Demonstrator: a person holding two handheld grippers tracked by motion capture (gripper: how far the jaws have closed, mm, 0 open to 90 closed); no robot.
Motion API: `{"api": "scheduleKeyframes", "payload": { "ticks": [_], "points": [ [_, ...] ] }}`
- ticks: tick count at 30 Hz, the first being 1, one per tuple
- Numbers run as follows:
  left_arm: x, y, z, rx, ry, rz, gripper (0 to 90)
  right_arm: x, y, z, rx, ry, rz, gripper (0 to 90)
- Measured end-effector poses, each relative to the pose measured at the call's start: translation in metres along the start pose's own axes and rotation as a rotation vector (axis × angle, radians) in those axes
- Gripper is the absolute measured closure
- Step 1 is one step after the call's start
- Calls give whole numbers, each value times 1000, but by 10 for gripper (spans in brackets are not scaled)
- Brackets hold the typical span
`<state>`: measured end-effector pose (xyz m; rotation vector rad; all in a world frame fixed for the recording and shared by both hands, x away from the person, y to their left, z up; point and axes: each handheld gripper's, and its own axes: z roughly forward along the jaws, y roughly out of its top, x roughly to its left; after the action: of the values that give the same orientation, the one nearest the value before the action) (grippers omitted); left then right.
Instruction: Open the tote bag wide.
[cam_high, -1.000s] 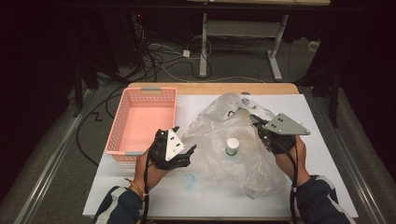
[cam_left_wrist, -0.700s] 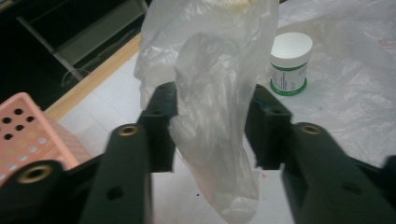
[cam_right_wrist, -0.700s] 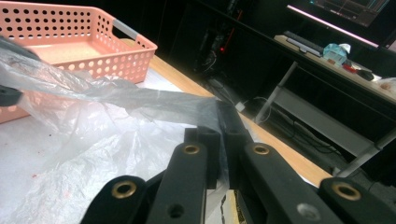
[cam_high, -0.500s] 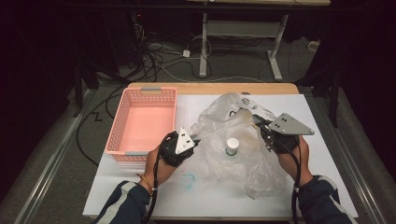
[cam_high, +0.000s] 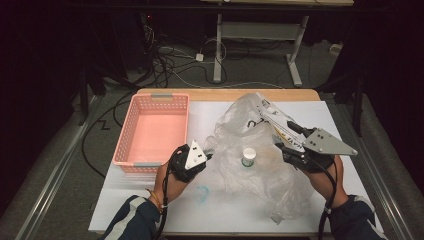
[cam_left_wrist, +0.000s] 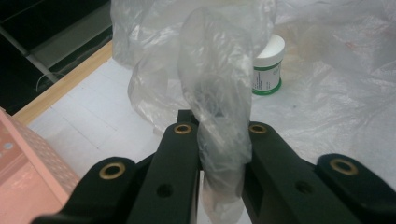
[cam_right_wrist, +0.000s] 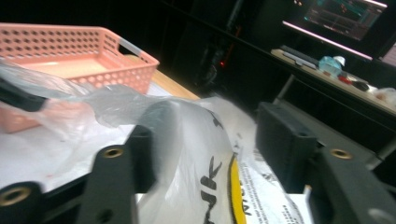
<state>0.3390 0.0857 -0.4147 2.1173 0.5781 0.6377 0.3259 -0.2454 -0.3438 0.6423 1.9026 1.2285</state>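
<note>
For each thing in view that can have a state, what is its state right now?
Plastic bag: crumpled on the table, one edge pinched.
Left tongs: just closed, shut on a fold of the bag.
Right tongs: just been opening, jaws apart, bag film between them.
White jar: upright, lid on.
Pink basket: upright, empty.

Plastic bag (cam_right_wrist: 205, 177) with black printed letters, partly hidden, unreadable

bag: clear crinkly plastic bag (cam_high: 250, 150) is lying spread on the white table (cam_high: 150, 210), one edge bunching up
jar: small white-lidded jar (cam_high: 248, 156) is standing upright inside it
</note>
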Motion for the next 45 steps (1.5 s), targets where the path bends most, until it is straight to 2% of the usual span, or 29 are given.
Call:
{"api": "scheduleKeyframes", "payload": {
  "ticks": [2,4,5,6,7,9,12,17,18,20,22,24,26,27,28,31,32,33,34,35,36,37,40,41,42,43,44,45],
  "points": [
    [-2,-1,1,4,-2,6,865,4,1,-8,-16,3,8,332],
    [-3,0,2,11,-2,12,865,9,1,-14,-24,37,13,284],
    [-4,0,3,11,1,12,866,13,2,-14,-3,61,2,268],
    [-4,0,3,11,3,10,866,13,2,-14,-3,61,2,268],
    [-4,1,3,16,0,10,866,21,2,-13,29,112,-20,225],
    [-4,1,4,12,6,4,866,29,3,-10,50,134,-46,193],
    [-3,1,4,23,20,-5,866,36,4,-6,66,180,-42,174],
    [1,-1,4,33,36,-16,866,39,6,-10,31,184,-35,165],
    [2,-2,3,35,43,-15,866,37,7,-15,8,183,-25,173],
    [3,-4,2,43,44,-23,866,35,6,-21,-8,178,-34,178],
    [4,-5,1,47,55,-24,866,30,2,-29,-1,167,-36,188],
    [5,-7,0,50,58,-33,866,22,-5,-37,20,169,0,180],
    [5,-8,-1,54,57,-32,865,20,-10,-42,25,165,12,177],
    [5,-8,-1,55,56,-33,865,19,-20,-51,61,181,6,157],
    [4,-9,-1,55,55,-33,865,19,-20,-51,61,181,6,157],
    [2,-9,0,62,52,-29,865,29,-40,-68,93,244,-3,207],
    [1,-9,0,64,51,-27,865,29,-40,-68,93,244,-3,207],
    [1,-9,1,68,50,-25,865,38,-52,-74,123,307,-18,233],
    [0,-9,2,69,51,-25,865,38,-52,-74,123,307,-18,233],
    [0,-9,2,66,51,-27,865,43,-58,-76,139,344,-21,239],
    [0,-9,2,60,48,-33,864,51,-71,-75,183,414,-21,282],
    [0,-9,2,52,51,-28,864,51,-71,-75,183,414,-21,282],
    [-2,-8,5,55,45,-22,864,61,-88,-68,257,495,-14,279],
    [-2,-8,5,58,43,-16,864,67,-95,-62,305,512,-28,264],
    [-3,-8,6,60,41,-12,864,69,-97,-58,329,527,-42,256],
    [-3,-8,6,59,38,-12,864,69,-97,-58,329,527,-42,256],
    [-3,-8,7,56,37,-13,864,71,-104,-50,367,518,-51,246],
    [-3,-8,7,56,34,-13,864,71,-104,-50,367,518,-51,246]
  ]
}}
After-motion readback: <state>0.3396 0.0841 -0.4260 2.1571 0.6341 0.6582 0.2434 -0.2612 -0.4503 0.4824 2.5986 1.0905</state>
